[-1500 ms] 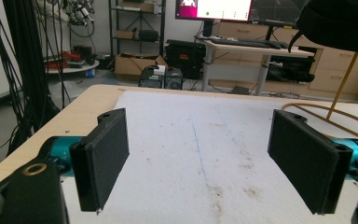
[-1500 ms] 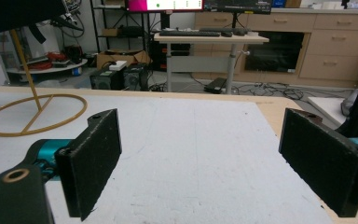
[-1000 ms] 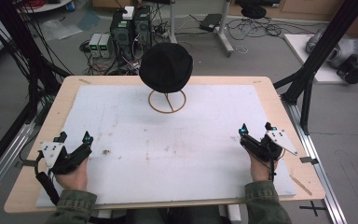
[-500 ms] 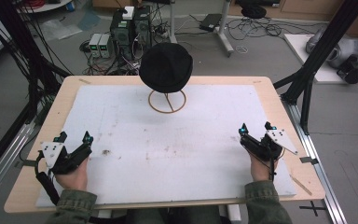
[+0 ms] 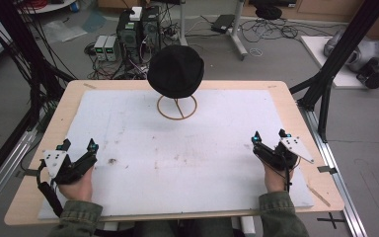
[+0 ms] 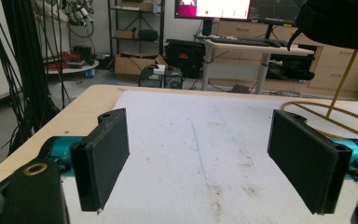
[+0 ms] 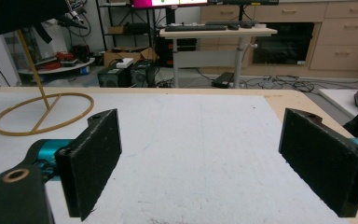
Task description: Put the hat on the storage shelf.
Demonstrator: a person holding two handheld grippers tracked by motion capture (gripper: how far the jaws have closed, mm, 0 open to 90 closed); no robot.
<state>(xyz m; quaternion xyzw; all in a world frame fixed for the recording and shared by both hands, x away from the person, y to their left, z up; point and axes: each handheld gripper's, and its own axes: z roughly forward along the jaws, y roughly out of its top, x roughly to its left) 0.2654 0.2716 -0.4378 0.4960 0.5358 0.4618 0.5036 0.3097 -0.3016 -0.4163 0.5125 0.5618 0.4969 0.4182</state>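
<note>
High view, hat: I see a black hat (image 5: pixel 175 70) on a ring-foot stand (image 5: pixel 177 107) at the far middle of the white mat (image 5: pixel 187 148), which lies on the table (image 5: pixel 296 106).
High view, left gripper: my left gripper (image 5: pixel 78 144) rests at the near left of the mat, jaws spread wide, nothing between them, well apart from the hat.
High view, right gripper: my right gripper (image 5: pixel 269 136) rests at the near right, jaws wide too, empty, well apart from the hat.
Left gripper view, jaws: both black jaws stand far apart over bare, stained mat.
Left gripper view, hat: the hat (image 6: pixel 340 23) hangs at the upper right, beyond the right jaw; the stand's ring (image 6: pixel 328 112) lies on the mat below it.
Right gripper view, jaws: wide, with bare mat between.
Right gripper view, hat: the hat's edge (image 7: pixel 18 14) shows at the upper left, the ring (image 7: pixel 44 114) beyond the left jaw.
</note>
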